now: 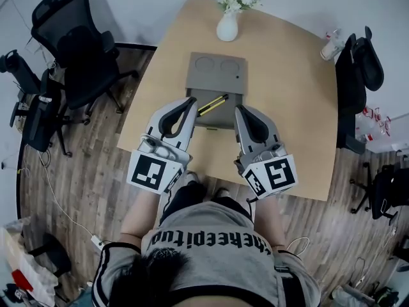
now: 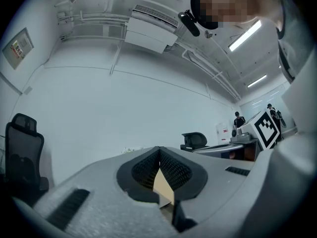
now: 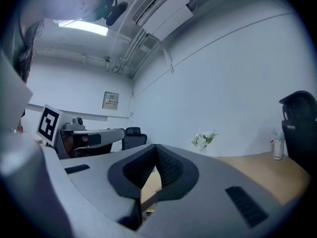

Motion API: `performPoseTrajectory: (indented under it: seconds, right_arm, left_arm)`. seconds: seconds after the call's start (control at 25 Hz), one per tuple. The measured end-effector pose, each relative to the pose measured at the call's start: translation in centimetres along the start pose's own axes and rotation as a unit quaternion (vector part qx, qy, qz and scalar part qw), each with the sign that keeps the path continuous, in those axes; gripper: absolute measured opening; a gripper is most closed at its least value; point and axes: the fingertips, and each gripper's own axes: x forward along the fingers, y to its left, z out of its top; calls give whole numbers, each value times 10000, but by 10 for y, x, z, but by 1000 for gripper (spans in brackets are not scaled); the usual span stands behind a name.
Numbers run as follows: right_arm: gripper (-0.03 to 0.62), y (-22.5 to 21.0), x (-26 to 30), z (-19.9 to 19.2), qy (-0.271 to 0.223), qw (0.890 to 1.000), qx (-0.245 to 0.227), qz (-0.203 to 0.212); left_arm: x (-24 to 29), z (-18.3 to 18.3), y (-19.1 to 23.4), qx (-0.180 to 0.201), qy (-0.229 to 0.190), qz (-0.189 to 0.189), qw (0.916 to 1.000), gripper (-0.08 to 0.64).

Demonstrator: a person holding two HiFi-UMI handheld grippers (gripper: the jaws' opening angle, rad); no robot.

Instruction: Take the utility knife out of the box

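While the utility knife (image 1: 213, 105) lies slantwise in the open box (image 1: 217, 74), midway between the tabletop's (image 1: 294, 107) far and near edges, the left gripper (image 1: 192, 100) and right gripper (image 1: 239, 109) flank the box, each with jaws together and empty.

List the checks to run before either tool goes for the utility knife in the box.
1. Grey box on the wooden table open, with its lid laid back: ok.
2. Yellow and black utility knife lying in the box, nothing over it: ok.
3. Left tool ready to grasp: not ok; jaws together, empty, beside the box's left edge.
4. Right tool ready to grasp: not ok; jaws together, empty, beside the box's right edge.
5. White vase of flowers clear of the approach: ok; it stands beyond the box, apart from it.
6. Knife blade retracted: cannot tell.
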Motion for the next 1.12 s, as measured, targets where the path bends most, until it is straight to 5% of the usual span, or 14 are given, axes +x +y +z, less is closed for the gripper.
performPoseTrajectory:
  seconds: [0.36, 1.12]
  right_arm:
    - [6, -9, 13, -9, 95, 9987, 19, -508]
    - [6, -43, 10, -42, 391, 9865, 231, -1574]
  left_arm:
    - [23, -18, 16, -291, 126, -565, 9979, 18]
    - [77, -86, 12, -186, 977, -1677, 9808, 18]
